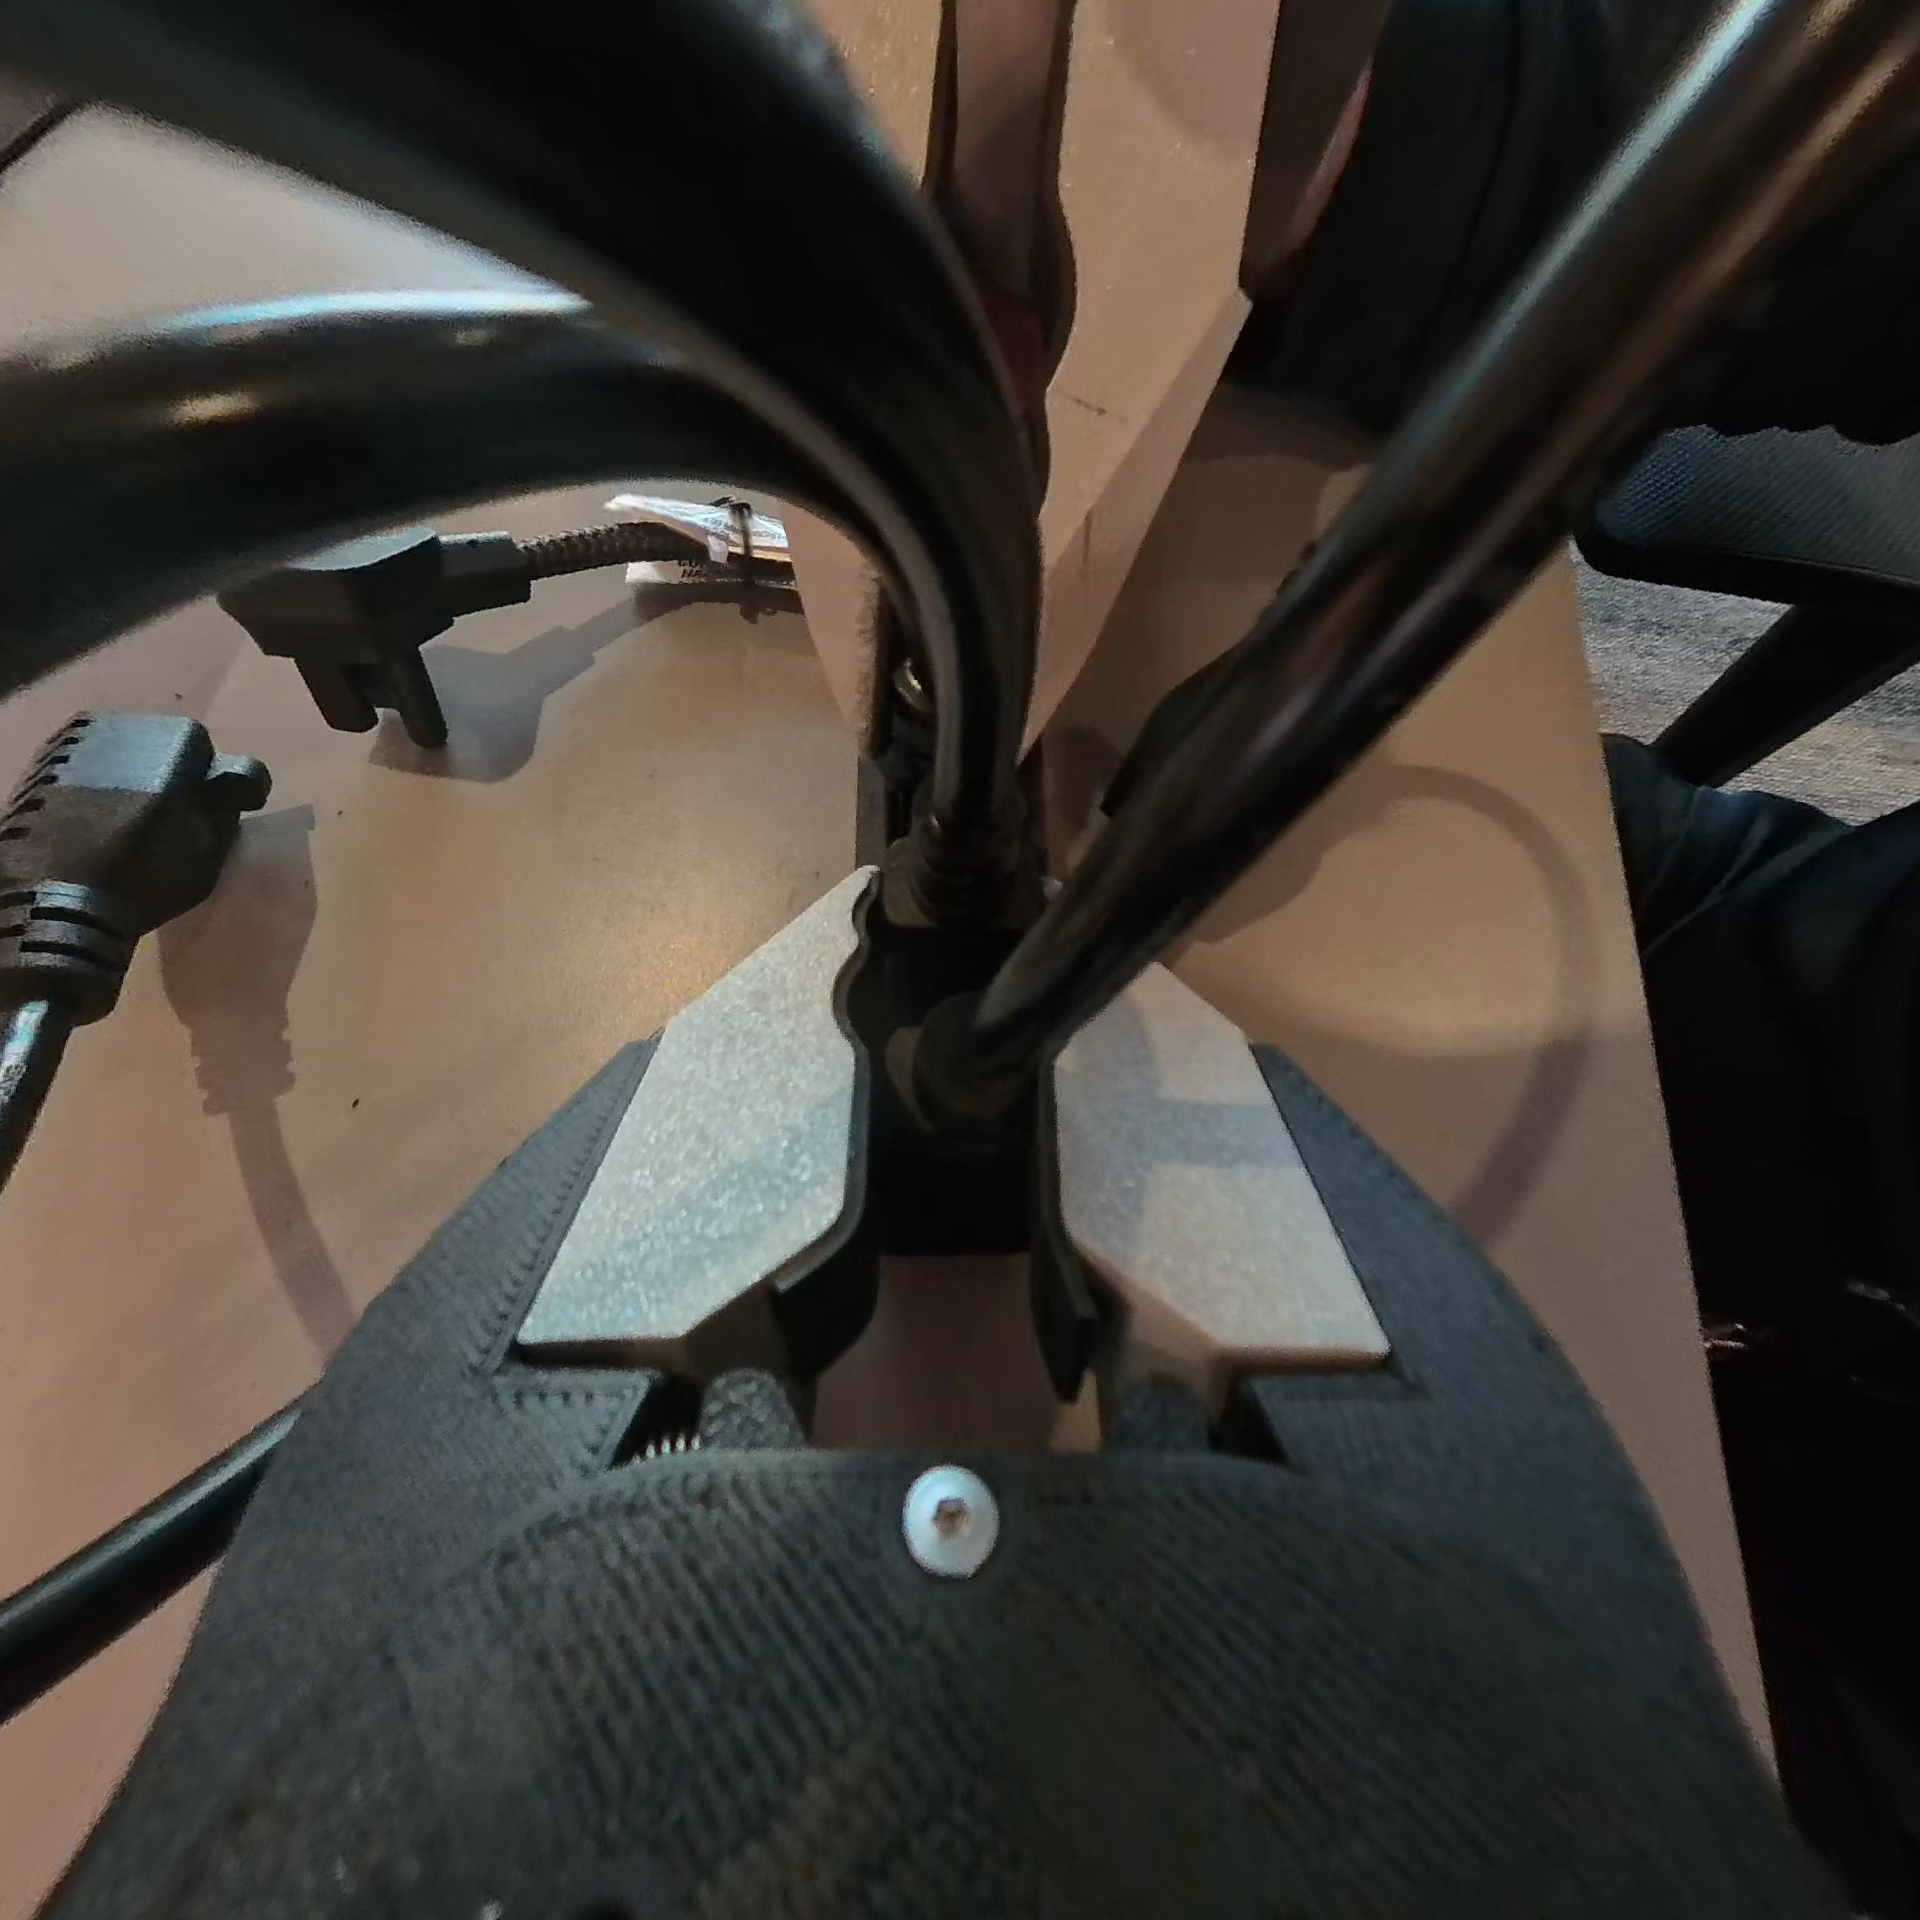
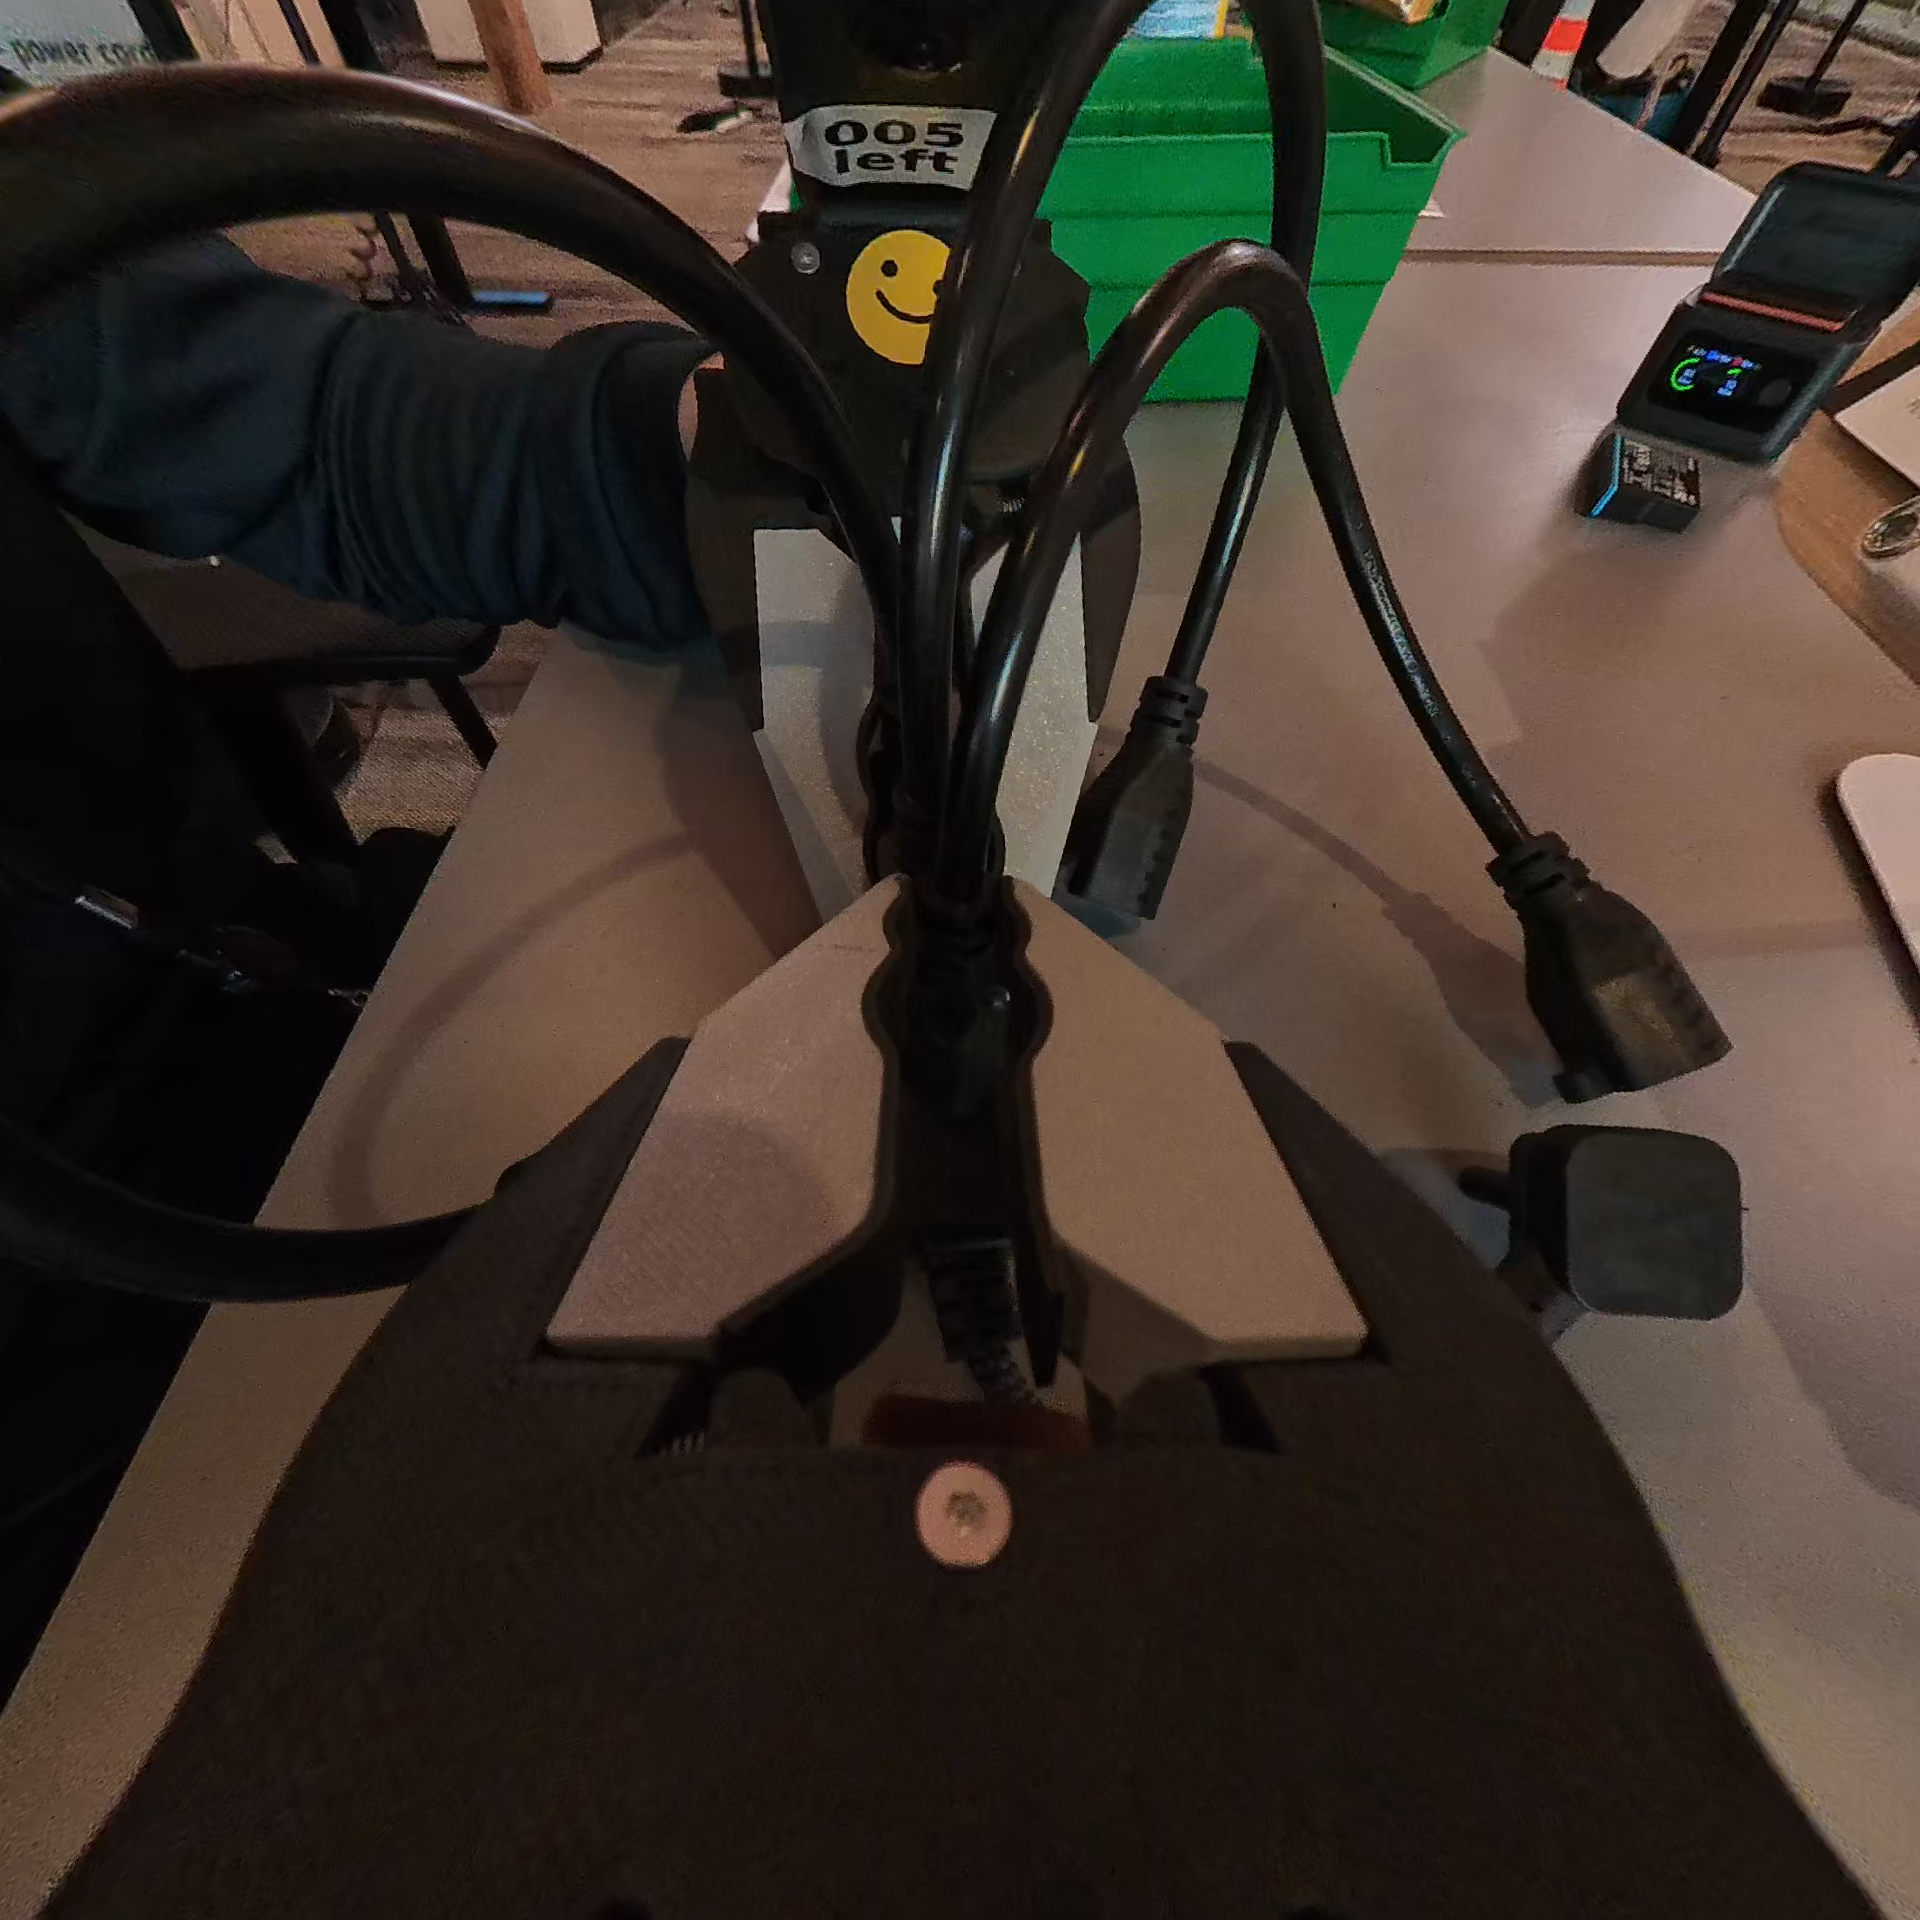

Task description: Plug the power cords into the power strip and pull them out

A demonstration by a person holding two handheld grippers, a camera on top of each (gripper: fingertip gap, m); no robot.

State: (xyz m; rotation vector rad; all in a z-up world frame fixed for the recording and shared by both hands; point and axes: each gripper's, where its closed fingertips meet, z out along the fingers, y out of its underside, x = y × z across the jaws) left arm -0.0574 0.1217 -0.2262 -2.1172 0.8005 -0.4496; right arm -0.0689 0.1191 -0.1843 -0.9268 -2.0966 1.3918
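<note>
A narrow black power strip (image 2: pixel 961 1039) lies along the table, and my right gripper (image 2: pixel 951 899) is shut on its sides. Its braided cord (image 2: pixel 977 1330) leaves the near end and leads to a flat black plug (image 2: pixel 1631 1216), which also shows in the left wrist view (image 1: pixel 384 613). Several black power cords (image 2: pixel 935 623) rise from the strip. My left gripper (image 1: pixel 961 935) faces the right one and is shut on a black plug (image 1: pixel 956 1174) standing in the strip, and its cord (image 1: pixel 1351 540) arches up. Loose cord ends (image 2: pixel 1621 987) (image 2: pixel 1132 810) (image 1: pixel 114 810) lie on the table.
Green bins (image 2: pixel 1247 208) stand at the back. A small device with a lit screen (image 2: pixel 1756 353) and a white object (image 2: pixel 1886 831) sit at the right. A person's dark sleeve (image 2: pixel 416 468) holds the left gripper. The table edge (image 2: pixel 395 1039) and a chair (image 1: pixel 1766 520) are close by. There is about 4 cm between the tips of the two grippers.
</note>
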